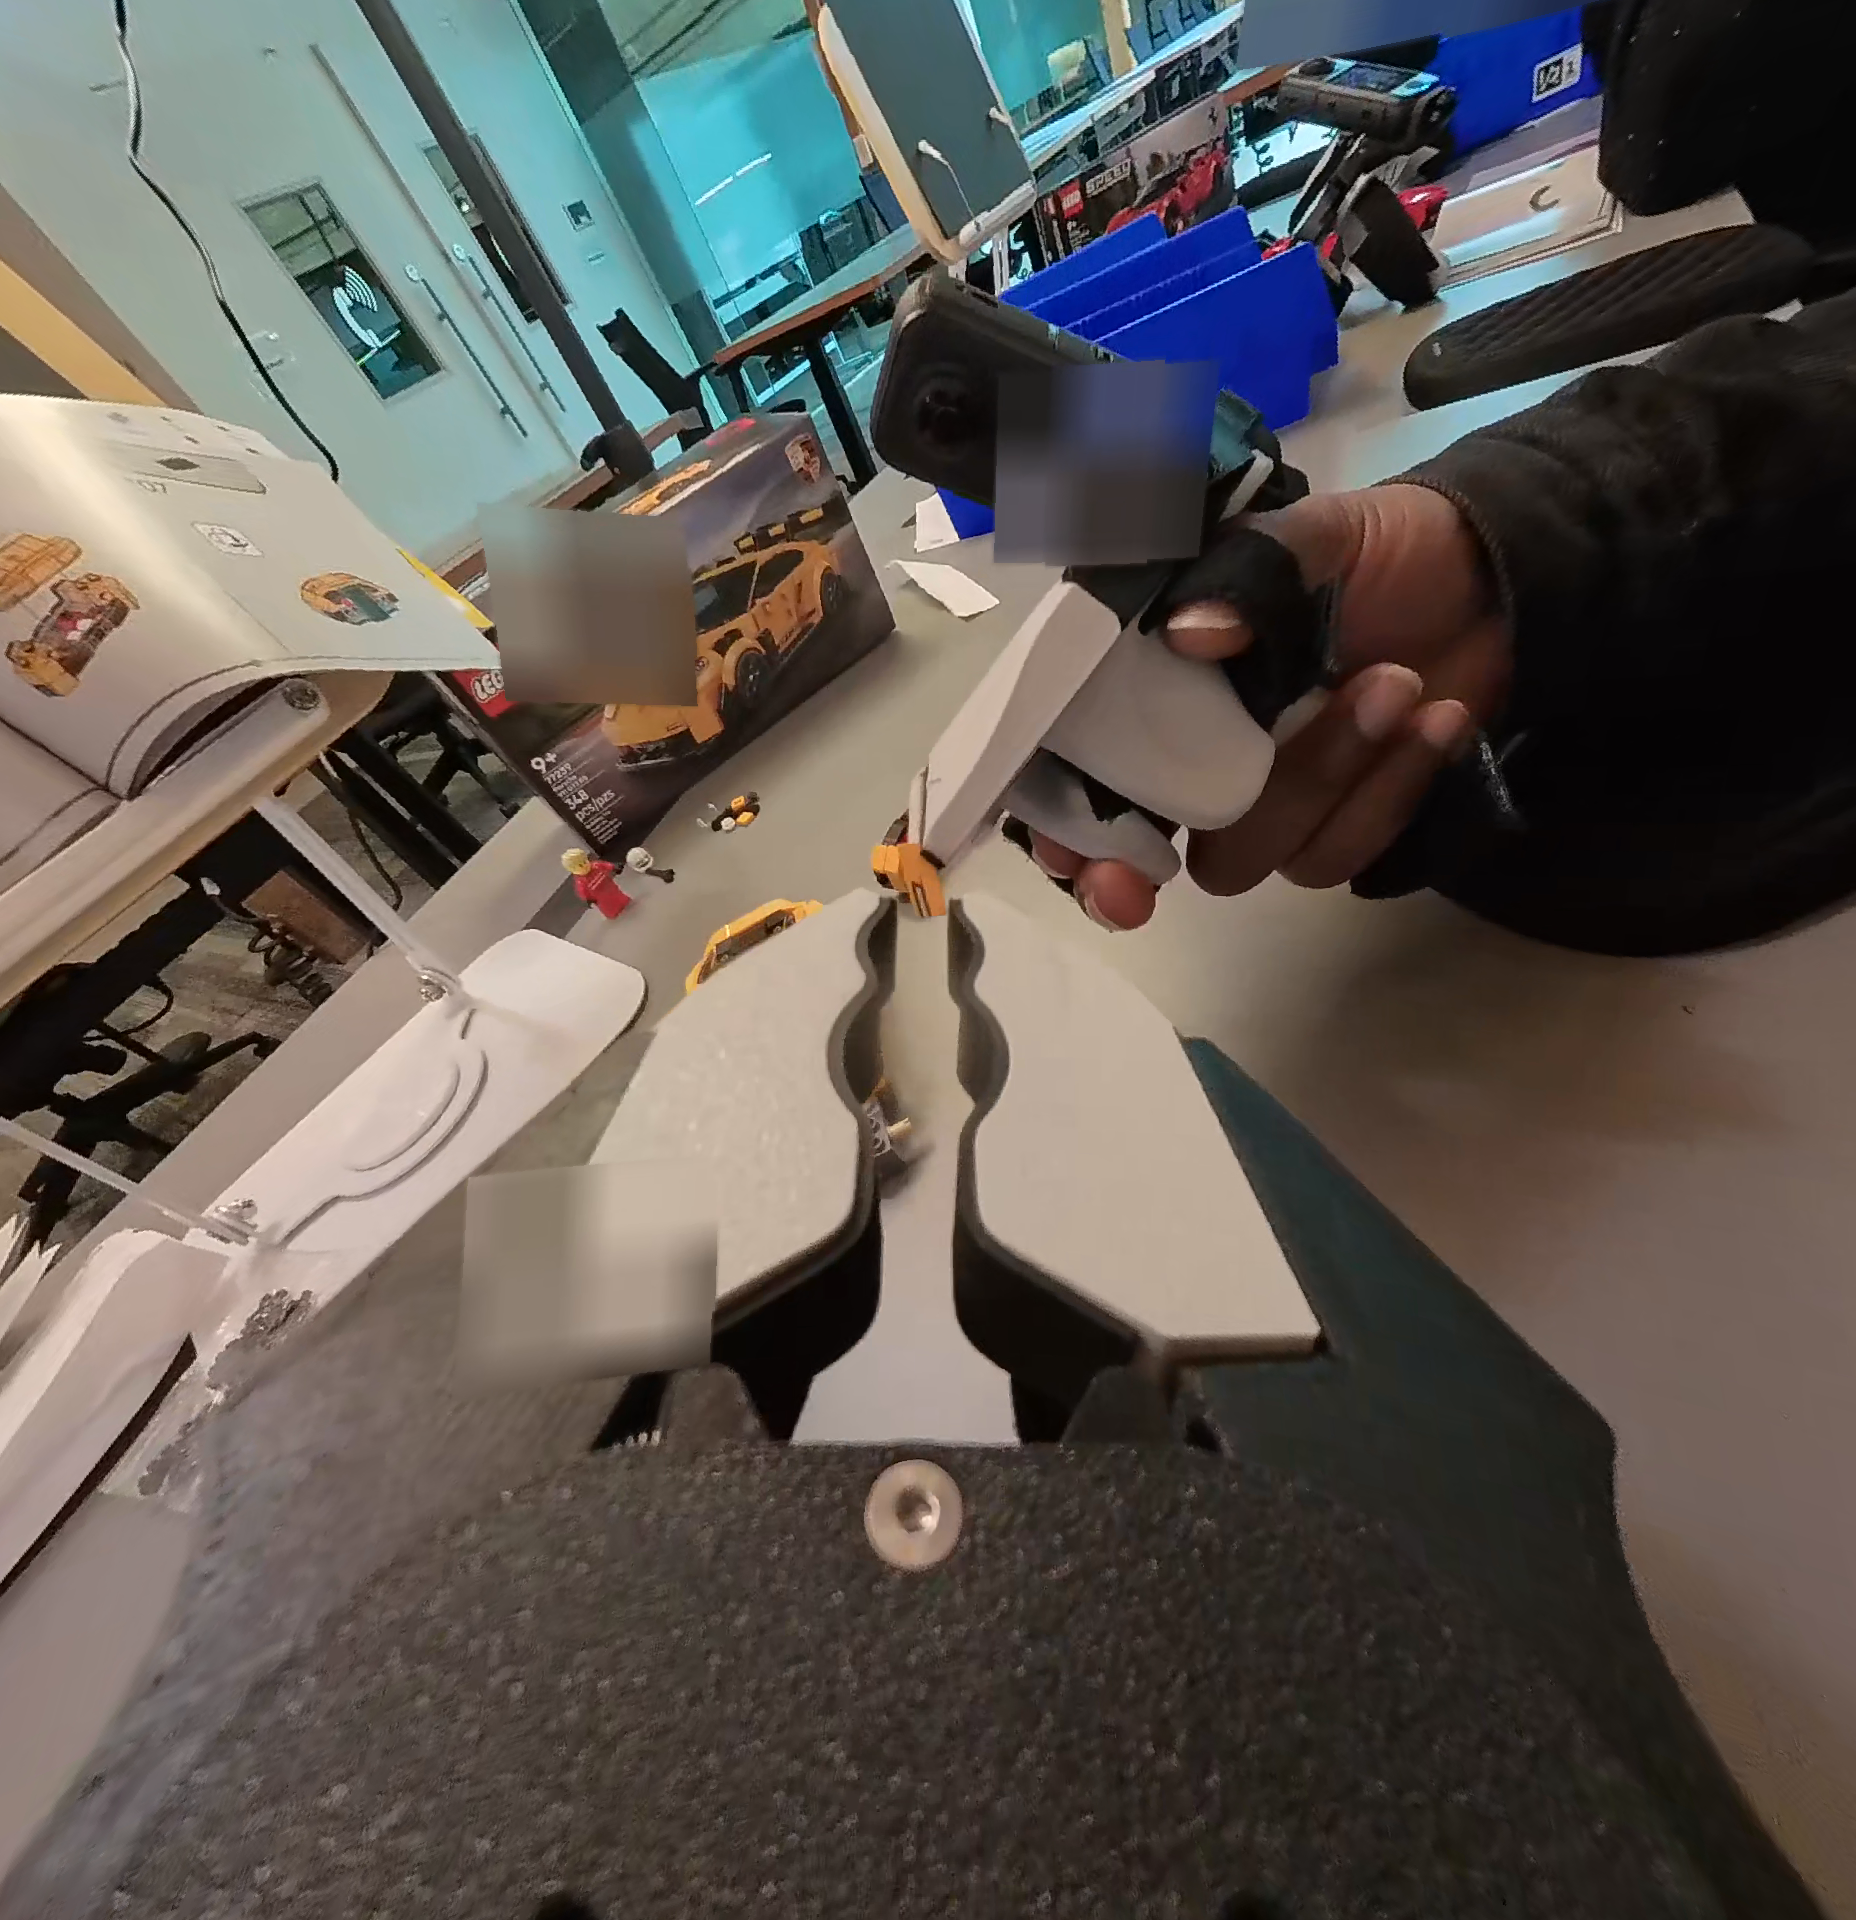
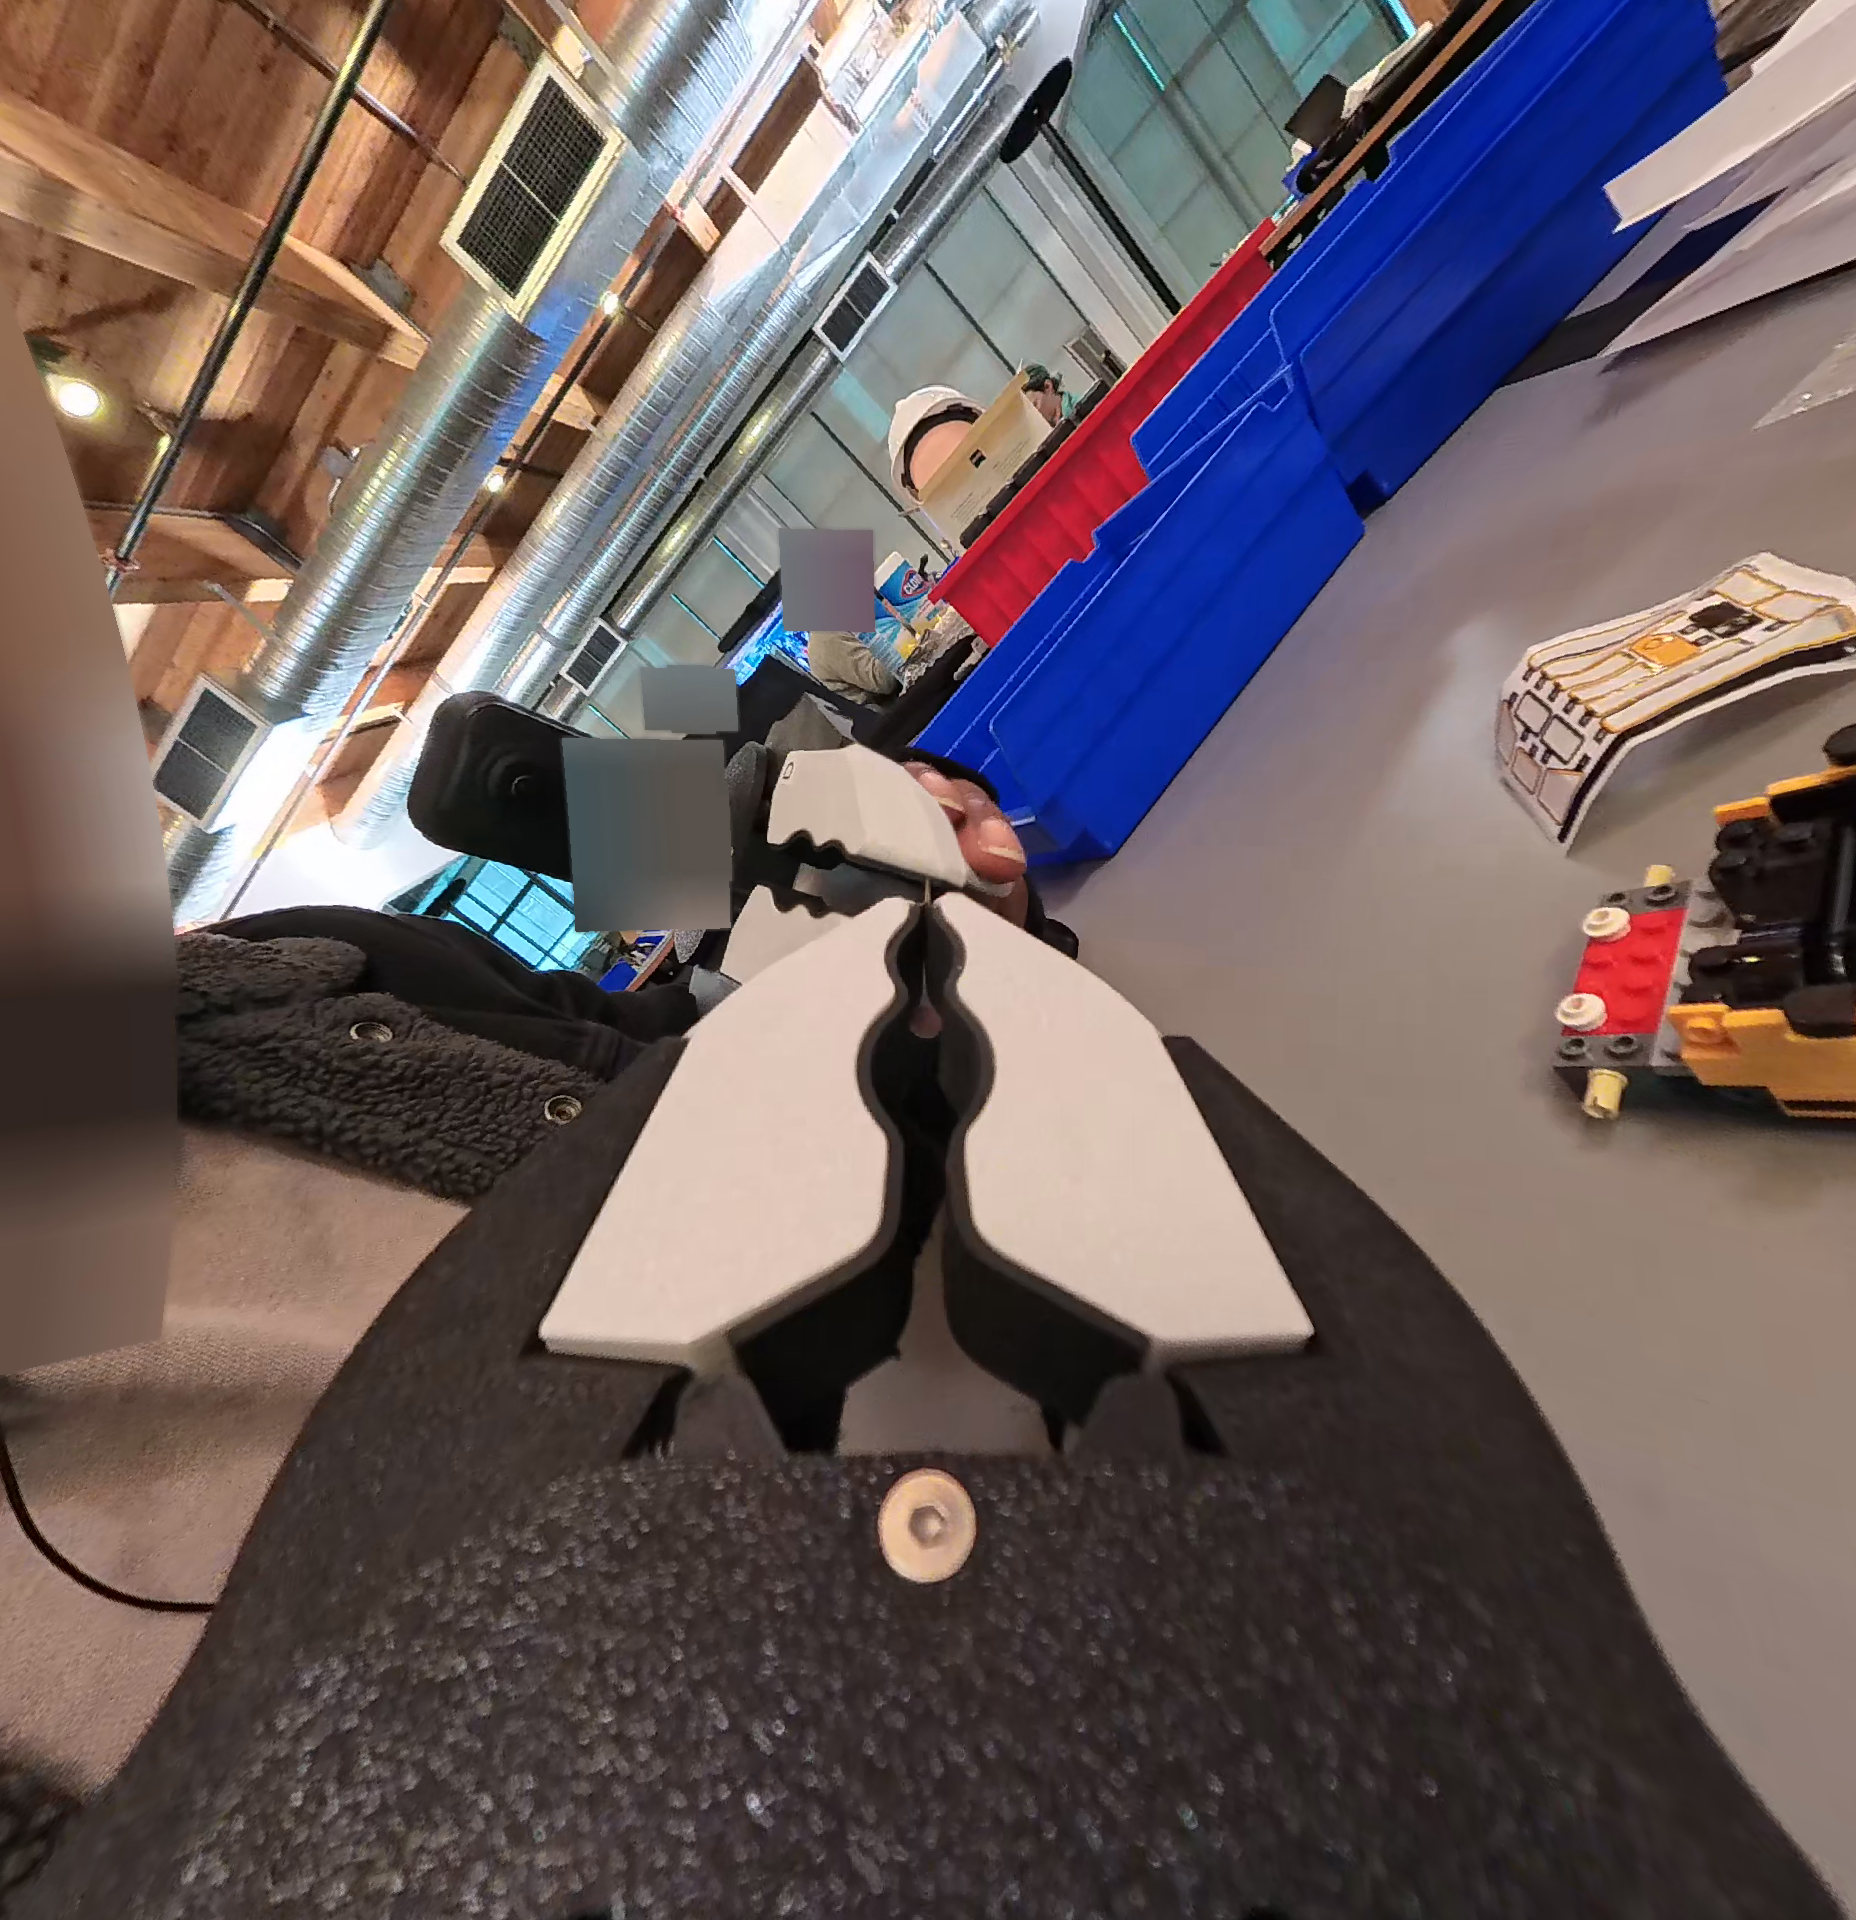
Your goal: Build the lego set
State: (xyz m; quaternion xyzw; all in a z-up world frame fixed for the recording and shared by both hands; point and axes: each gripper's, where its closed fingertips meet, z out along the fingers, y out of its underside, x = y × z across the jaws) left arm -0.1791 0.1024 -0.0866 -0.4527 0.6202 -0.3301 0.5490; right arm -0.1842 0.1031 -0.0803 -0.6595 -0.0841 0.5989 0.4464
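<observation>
Grey jaws of the left gripper [image 1: 919, 914] stand slightly parted with nothing visibly between them. Right gripper [image 1: 929, 847] — held in a hand [image 1: 1350, 707] — is clenched on a small yellow-and-black Lego piece [image 1: 908, 878] just beyond the left tips. Yellow Lego car body [image 1: 742, 935] sits on the grey table [image 1: 1423, 1143], just left of those tips; a red minifigure [image 1: 599, 878] and the set box [image 1: 695, 644] lie farther behind.

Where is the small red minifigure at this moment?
In the left wrist view, the red minifigure stands on the grey table, left of centre, in front of the set's box and left of the yellow car part.
</observation>
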